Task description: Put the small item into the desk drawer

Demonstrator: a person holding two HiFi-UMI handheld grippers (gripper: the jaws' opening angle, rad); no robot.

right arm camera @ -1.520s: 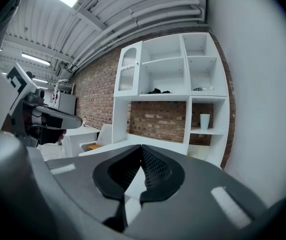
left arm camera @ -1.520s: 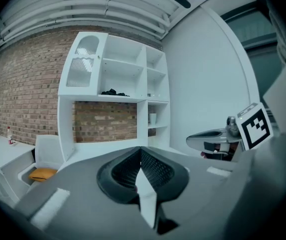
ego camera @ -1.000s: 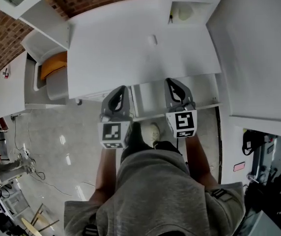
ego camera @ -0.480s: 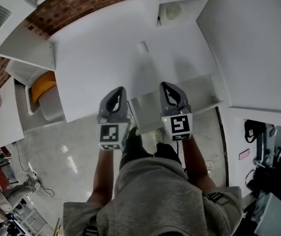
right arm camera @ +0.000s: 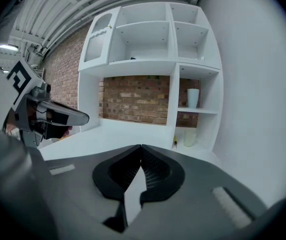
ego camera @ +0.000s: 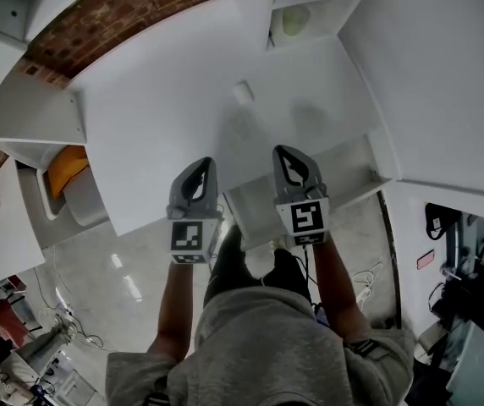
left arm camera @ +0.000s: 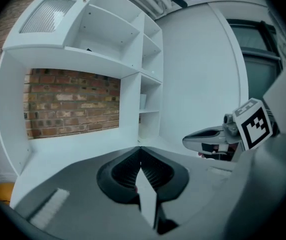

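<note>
The small white item [ego camera: 242, 91] lies alone on the white desk [ego camera: 157, 100], well beyond both grippers. Under the desk's front edge the drawer [ego camera: 348, 172] stands pulled out, and it looks bare inside. My left gripper [ego camera: 200, 165] hovers over the desk's front edge, shut, with nothing in it. Just right of it, my right gripper [ego camera: 286, 153] sits over the drawer's left part, also shut and holding nothing. The left gripper view shows its jaws [left arm camera: 140, 148] closed tip to tip, with the right gripper [left arm camera: 215, 136] beside them. In the right gripper view the jaws [right arm camera: 141, 146] are closed too.
A white shelf unit [ego camera: 297, 19] rises at the desk's far right; a cup [right arm camera: 193, 98] stands on its shelf and a pale jar [right arm camera: 189, 138] in the cubby below. A tall white panel [ego camera: 445, 74] borders the right side. An orange-topped bin [ego camera: 64, 166] sits left of the desk.
The head view has shifted forward over the desk. Both grippers have edged a little toward the desk, side by side, and have stayed shut. The small item has not moved.
</note>
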